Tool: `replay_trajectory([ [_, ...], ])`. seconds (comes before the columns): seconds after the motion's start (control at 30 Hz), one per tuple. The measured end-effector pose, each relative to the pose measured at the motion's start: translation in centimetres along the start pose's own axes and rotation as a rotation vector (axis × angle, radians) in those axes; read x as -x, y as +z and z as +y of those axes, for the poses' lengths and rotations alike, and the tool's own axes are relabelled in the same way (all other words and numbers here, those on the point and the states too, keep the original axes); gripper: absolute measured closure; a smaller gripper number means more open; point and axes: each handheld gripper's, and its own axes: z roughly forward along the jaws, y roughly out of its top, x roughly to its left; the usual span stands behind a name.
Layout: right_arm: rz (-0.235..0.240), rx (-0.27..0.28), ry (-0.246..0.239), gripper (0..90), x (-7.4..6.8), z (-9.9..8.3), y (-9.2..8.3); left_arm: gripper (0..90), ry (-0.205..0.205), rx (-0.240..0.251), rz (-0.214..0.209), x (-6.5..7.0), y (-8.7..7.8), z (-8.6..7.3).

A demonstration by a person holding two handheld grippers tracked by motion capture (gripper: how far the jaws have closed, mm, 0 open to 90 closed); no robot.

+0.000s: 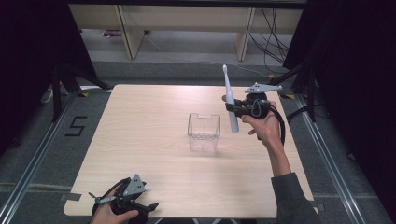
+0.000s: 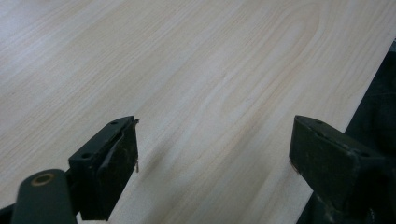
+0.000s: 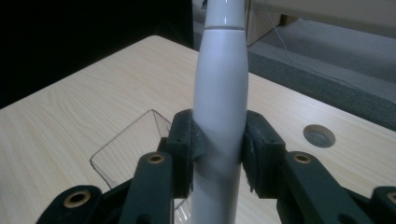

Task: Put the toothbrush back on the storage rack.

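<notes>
A: Right gripper (image 1: 235, 108) status?
B: Jaws part-closed, both pads clamped on the body of the white electric toothbrush (image 1: 230, 100). Brush near upright, head up, held above the table (image 1: 140, 135), just right of the clear plastic container (image 1: 204, 132).
A: Touching the container?
B: No, apart from it.
A: Left gripper (image 2: 215, 149)?
B: Jaws wide apart, nothing between them, low over the table's near edge, well away from the container.

Wood table (image 1: 140, 140); shelf legs (image 1: 128, 37) behind; floor mark "5" (image 1: 76, 126).
</notes>
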Motion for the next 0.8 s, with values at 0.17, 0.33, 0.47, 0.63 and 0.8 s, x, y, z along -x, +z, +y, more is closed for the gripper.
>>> replay_trajectory([
  [0.17,0.041,0.023,0.004,66.5,-0.7,0.8,0.4,14.9,0.002,-0.015,-0.004,0.0,0.0,0.0],
  [0.33,0.062,0.027,-0.013,66.6,-1.5,1.5,1.0,14.9,0.005,-0.005,0.002,0.0,0.0,0.0],
  [0.47,0.086,0.014,-0.014,66.6,-2.3,1.8,2.0,14.9,0.003,-0.003,0.002,0.0,0.0,0.0],
  [0.63,0.102,0.01,-0.032,66.6,-2.7,1.9,3.2,14.9,0.005,-0.004,0.0,0.0,0.0,0.0],
  [0.8,0.107,-0.017,-0.016,66.6,-3.4,1.9,4.3,14.9,0.001,-0.004,0.0,0.1,0.0,-0.1],
])
